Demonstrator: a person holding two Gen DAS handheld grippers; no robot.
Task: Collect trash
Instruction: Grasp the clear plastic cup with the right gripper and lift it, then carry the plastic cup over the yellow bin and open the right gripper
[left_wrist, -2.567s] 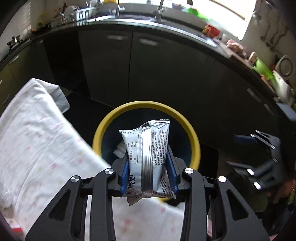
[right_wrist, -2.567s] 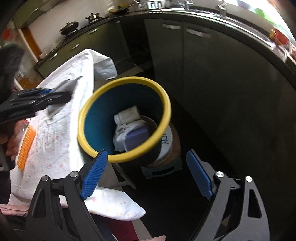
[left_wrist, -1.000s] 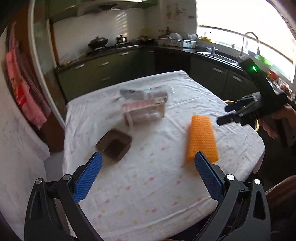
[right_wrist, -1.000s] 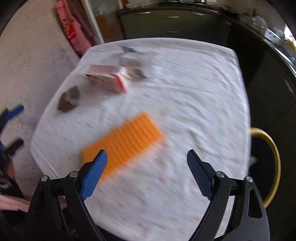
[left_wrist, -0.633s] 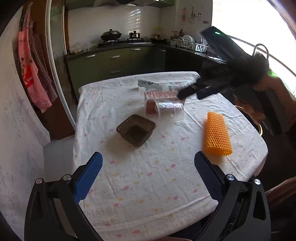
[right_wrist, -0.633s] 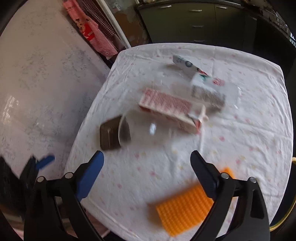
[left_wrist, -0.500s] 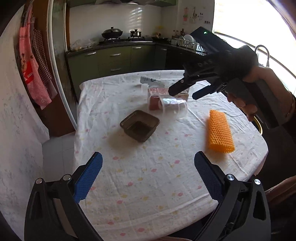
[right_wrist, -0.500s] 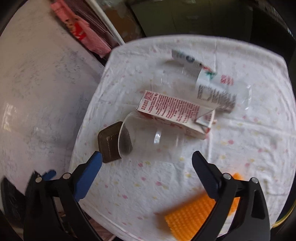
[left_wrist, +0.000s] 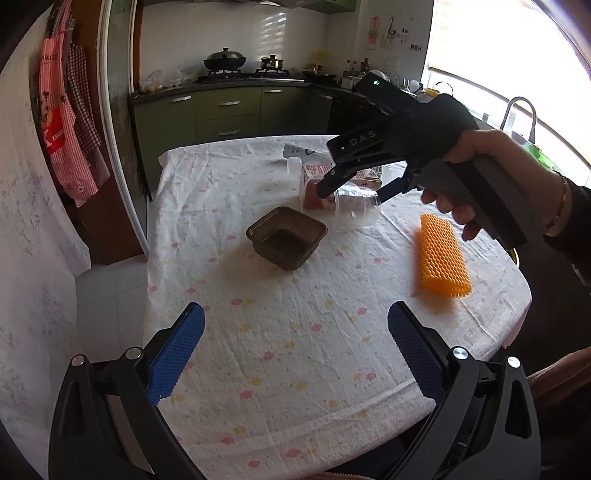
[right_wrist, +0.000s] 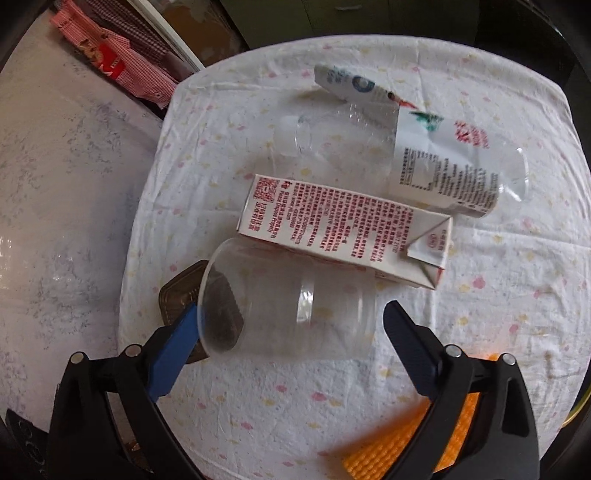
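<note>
A clear plastic cup lies on its side on the white tablecloth, its rim toward the left. My right gripper points down over it, jaws wide and closing, the cup between them without the pads pressing. The left wrist view shows this right gripper in a hand above the cup. Behind the cup lie a red-and-white carton, a clear labelled bottle and a wrapper. My left gripper stands open and empty over the near table.
A brown plastic tray sits left of the cup, also as the tray beside my left finger. An orange mesh sleeve lies near the right table edge. A yellow bin rim shows beyond that edge. Kitchen cabinets stand behind.
The left gripper let go of the snack packet at the bin and turned to the table, empty. The right gripper swept from the orange mesh across the table and came down over the clear cup.
</note>
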